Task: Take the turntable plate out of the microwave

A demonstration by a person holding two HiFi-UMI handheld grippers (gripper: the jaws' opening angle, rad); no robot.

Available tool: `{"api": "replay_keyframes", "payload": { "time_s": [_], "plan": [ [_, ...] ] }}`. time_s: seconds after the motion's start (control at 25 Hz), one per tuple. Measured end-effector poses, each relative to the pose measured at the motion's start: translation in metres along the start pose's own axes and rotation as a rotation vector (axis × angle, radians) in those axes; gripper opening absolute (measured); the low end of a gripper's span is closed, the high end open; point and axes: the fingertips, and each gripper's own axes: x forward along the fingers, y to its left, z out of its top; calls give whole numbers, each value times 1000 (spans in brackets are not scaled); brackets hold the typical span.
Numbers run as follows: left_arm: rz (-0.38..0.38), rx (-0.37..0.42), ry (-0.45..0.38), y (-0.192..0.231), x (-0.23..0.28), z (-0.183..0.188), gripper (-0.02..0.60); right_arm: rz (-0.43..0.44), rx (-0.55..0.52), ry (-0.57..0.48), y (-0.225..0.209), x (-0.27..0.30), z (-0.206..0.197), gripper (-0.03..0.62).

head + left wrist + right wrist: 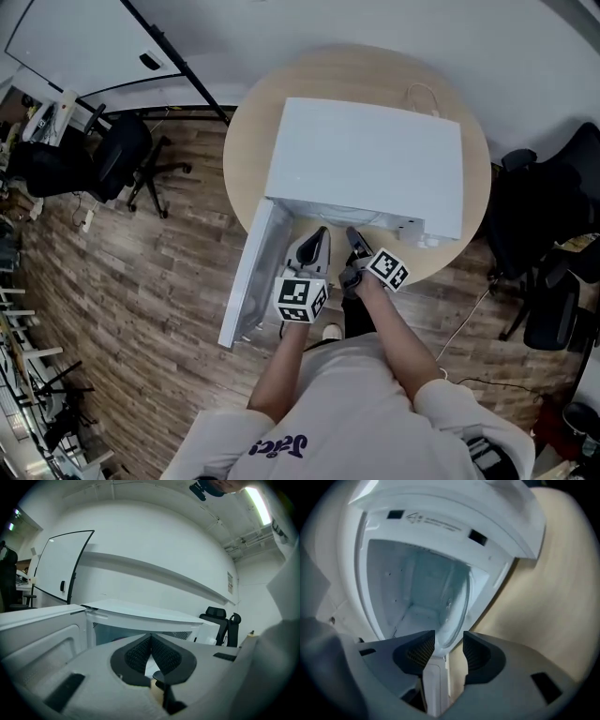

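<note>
A white microwave (370, 164) stands on a round wooden table (253, 141), its door (248, 277) swung open to the left. In the right gripper view the glass turntable plate (457, 606) lies inside the cavity (412, 573); this view is rolled, so the plate looks upright. My right gripper (449, 637) is open at the cavity mouth. The plate's near rim shows in the gap between its pads, untouched. My left gripper (151, 638) is shut on nothing, in front of the opening beside the door (42, 630). Both grippers, left (314, 246) and right (354, 240), sit close together.
Black office chairs stand to the left (117, 155) and right (553, 216) of the table. A whiteboard (84, 37) leans at the back left. A thin cable (422, 94) loops on the table behind the microwave. Wood flooring surrounds the table.
</note>
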Motion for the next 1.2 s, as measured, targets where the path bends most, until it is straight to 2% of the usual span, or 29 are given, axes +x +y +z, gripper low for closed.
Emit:
{"api": "replay_keyframes", "payload": {
  "time_s": [0.12,0.2,0.4,0.48,0.52,0.64,0.8,0.96,1.2],
  "plan": [
    [15,-13,6,6,3,-2,15,59,164,-54,-11,11,5,179],
    [25,-20,12,9,3,-5,15,59,196,-65,-18,15,5,178],
    [49,-64,34,17,4,-17,15,45,200,-52,-22,26,4,171],
    [59,-110,50,22,4,-26,15,41,193,-44,-21,29,4,123],
    [65,-125,60,24,3,-31,15,36,192,-45,-21,30,5,75],
    [76,-141,88,28,1,-43,15,27,198,-48,-21,31,6,61],
    [73,-140,109,28,-2,-52,15,33,185,-38,-19,29,5,49],
    [67,-131,118,24,-4,-57,15,32,217,-44,-21,21,-2,45],
    [65,-77,130,21,-9,-65,15,52,254,-43,-24,6,-15,40]
  ]
}}
